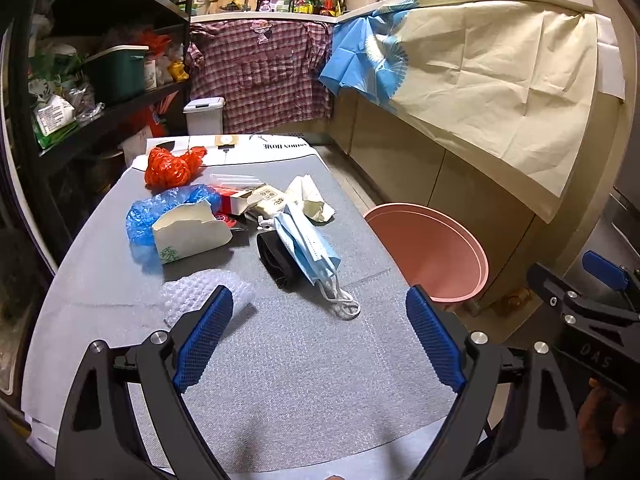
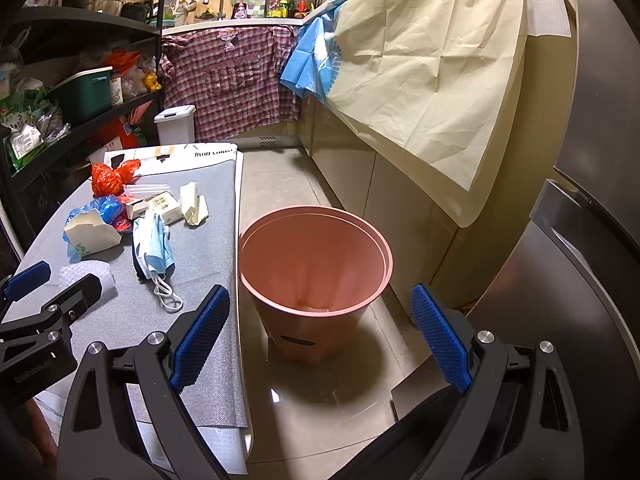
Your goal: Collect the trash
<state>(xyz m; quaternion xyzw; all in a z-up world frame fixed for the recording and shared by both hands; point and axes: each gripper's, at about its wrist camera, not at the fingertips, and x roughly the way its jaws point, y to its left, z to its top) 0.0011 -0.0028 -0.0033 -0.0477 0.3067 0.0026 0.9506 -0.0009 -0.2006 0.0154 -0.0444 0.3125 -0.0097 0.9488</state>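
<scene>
Trash lies on a grey-covered table [image 1: 280,360]: a blue face mask [image 1: 308,240] over a black item [image 1: 276,260], bubble wrap [image 1: 208,292], a torn white paper box [image 1: 188,236], a blue plastic bag [image 1: 168,208], a red bag [image 1: 172,166], small cartons [image 1: 256,198] and crumpled paper [image 1: 308,196]. A pink bin [image 2: 316,252] stands on the floor right of the table. My left gripper [image 1: 320,340] is open and empty above the table's near part. My right gripper [image 2: 320,336] is open and empty, facing the bin's mouth.
A black shelf rack [image 1: 100,80] full of goods stands left of the table. Cabinets draped with cream cloth [image 1: 500,80] run along the right. A white lidded bin [image 1: 204,116] stands behind the table. A steel fridge [image 2: 580,280] is at the right.
</scene>
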